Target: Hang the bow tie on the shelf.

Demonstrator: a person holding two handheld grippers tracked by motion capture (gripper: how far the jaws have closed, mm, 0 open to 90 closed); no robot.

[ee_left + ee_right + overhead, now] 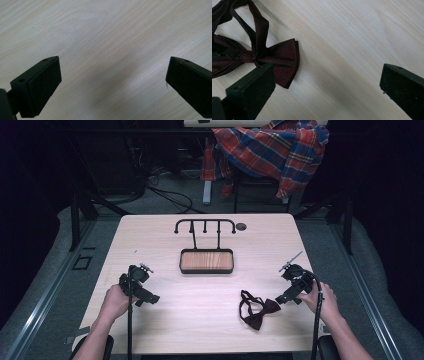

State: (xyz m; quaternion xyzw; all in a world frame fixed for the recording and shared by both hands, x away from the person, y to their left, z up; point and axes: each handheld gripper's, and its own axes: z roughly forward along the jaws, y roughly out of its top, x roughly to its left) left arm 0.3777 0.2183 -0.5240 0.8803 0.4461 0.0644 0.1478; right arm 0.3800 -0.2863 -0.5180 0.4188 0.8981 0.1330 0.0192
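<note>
Pale wooden table (165, 320) bears a seemingly unlabelled bow tie (258, 310).

A pale wood-grain worktop (165, 315) fills the middle of the scene. Toward its far edge stands a black metal rack (205, 225) with short pegs along a curved top bar, its two posts rising from a shallow dark tray with a wooden floor (206, 261). Just right of the rack's top bar, a round dark grommet hole (241, 226) sits in the worktop. Beyond the far edge, a red, blue and orange plaid cloth (272, 147) is draped over a chair. Black cables (167, 195) trail across the grey floor (55, 255) to the far left.
</note>
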